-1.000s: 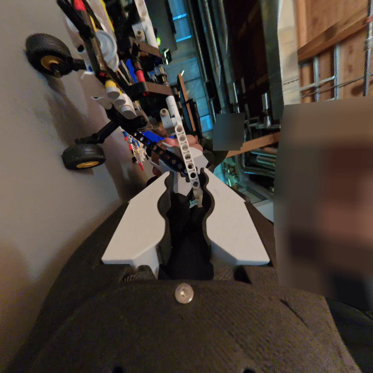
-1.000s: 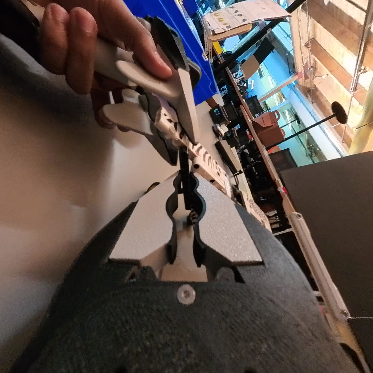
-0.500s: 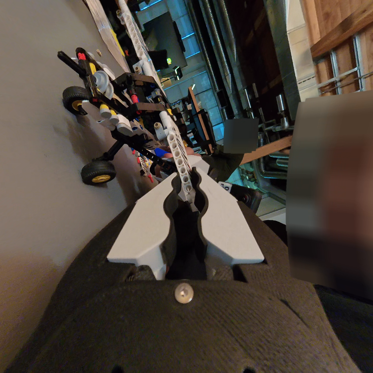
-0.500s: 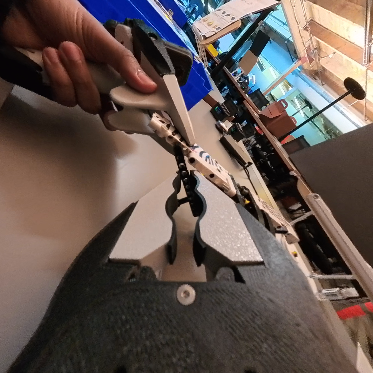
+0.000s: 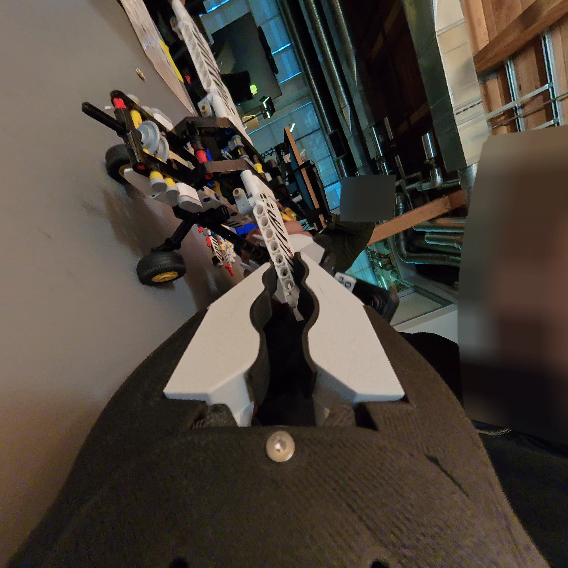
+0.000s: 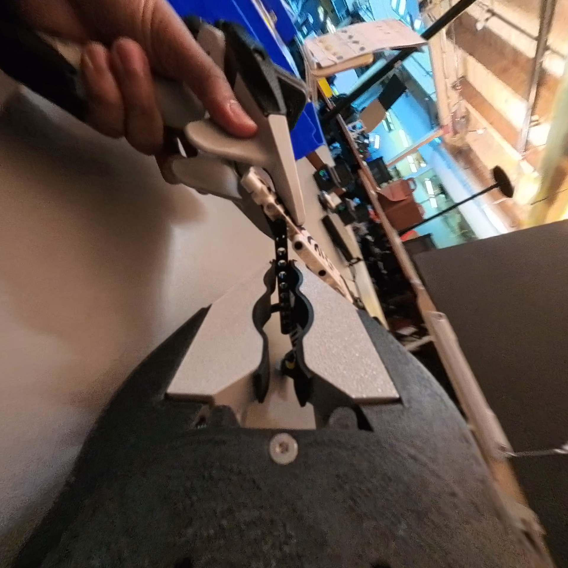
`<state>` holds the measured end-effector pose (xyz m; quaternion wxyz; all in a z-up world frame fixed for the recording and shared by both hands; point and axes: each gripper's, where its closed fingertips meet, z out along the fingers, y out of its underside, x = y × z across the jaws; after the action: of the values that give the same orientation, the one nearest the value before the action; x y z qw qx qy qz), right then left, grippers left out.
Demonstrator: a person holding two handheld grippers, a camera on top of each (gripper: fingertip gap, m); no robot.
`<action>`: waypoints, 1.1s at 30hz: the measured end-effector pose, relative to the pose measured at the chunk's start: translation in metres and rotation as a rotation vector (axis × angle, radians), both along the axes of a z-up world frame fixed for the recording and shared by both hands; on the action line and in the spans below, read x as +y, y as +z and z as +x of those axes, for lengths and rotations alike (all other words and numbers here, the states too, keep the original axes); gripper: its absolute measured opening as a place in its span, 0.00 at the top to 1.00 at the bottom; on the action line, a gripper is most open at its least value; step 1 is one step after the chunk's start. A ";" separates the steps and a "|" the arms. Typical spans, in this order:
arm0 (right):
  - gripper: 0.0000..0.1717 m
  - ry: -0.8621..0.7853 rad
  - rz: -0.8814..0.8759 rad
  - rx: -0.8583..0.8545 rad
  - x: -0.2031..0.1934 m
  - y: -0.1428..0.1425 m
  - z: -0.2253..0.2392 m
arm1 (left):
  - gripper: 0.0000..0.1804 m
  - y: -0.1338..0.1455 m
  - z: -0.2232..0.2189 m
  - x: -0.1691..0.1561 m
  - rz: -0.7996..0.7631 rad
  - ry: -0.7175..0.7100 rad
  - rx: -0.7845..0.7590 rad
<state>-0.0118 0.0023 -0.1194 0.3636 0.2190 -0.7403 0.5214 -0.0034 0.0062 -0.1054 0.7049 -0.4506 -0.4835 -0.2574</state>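
My left gripper (image 5: 284, 264) is shut on the near end of a white perforated beam with black stripes (image 5: 270, 236). The beam runs forward to a toy vehicle (image 5: 184, 166) of black, white and yellow parts, whose black wheel with a yellow hub (image 5: 161, 269) rests on the grey table (image 5: 61, 215). My right gripper (image 6: 282, 264) is shut on a black perforated beam (image 6: 282, 252). That beam reaches up to the left gripper (image 6: 276, 212), held by a hand (image 6: 138, 76), and meets the white striped beam (image 6: 310, 249) there.
A blue bin (image 6: 276, 70) stands behind the left gripper. Black devices (image 6: 335, 175) and a sheet on a stand (image 6: 362, 43) are farther along the table edge. A printed sheet (image 5: 159, 52) lies beyond the vehicle. A person's sleeve (image 5: 347, 242) shows at the back. My left and right fingertips are right by each other.
My left jaws stood open around the white beam a second ago, then closed on it. The left view has drawn back from the vehicle. My right gripper stays shut on the black beam.
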 end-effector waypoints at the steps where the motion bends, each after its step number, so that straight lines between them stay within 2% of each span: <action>1: 0.97 -0.034 0.006 0.058 0.000 0.000 -0.001 | 0.95 0.000 -0.001 0.000 0.001 0.012 0.005; 3: 0.97 -0.083 -0.029 0.099 0.000 -0.002 -0.002 | 0.96 0.000 -0.002 0.002 0.013 0.039 0.008; 7: 0.83 -0.134 -0.098 -0.113 0.001 -0.008 0.001 | 0.95 -0.001 -0.004 0.003 0.044 0.091 0.013; 10: 0.86 -0.190 -0.172 -0.270 0.010 -0.009 0.004 | 0.95 0.001 -0.006 -0.004 0.094 0.147 0.014; 13: 0.86 -0.200 -0.260 -0.305 0.016 0.005 0.013 | 0.95 0.001 -0.007 -0.006 0.126 0.190 0.008; 16: 0.85 -0.186 -0.213 -0.137 0.017 0.010 0.017 | 0.95 0.001 -0.008 -0.003 0.163 0.183 -0.008; 20: 0.87 -0.148 -0.165 0.061 0.013 0.014 0.014 | 0.95 0.002 -0.008 0.005 0.119 0.177 0.004; 25: 0.97 -0.047 -0.118 0.076 0.008 0.017 0.019 | 0.95 0.001 -0.008 0.010 0.081 0.180 0.014; 33: 0.97 0.069 -0.031 0.020 0.011 0.012 0.020 | 0.95 -0.002 -0.005 0.015 -0.013 0.129 0.041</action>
<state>0.0085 0.0129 -0.1072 0.3561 0.2438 -0.7207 0.5426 -0.0089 0.0215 -0.1072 0.7269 -0.4283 -0.4987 -0.1987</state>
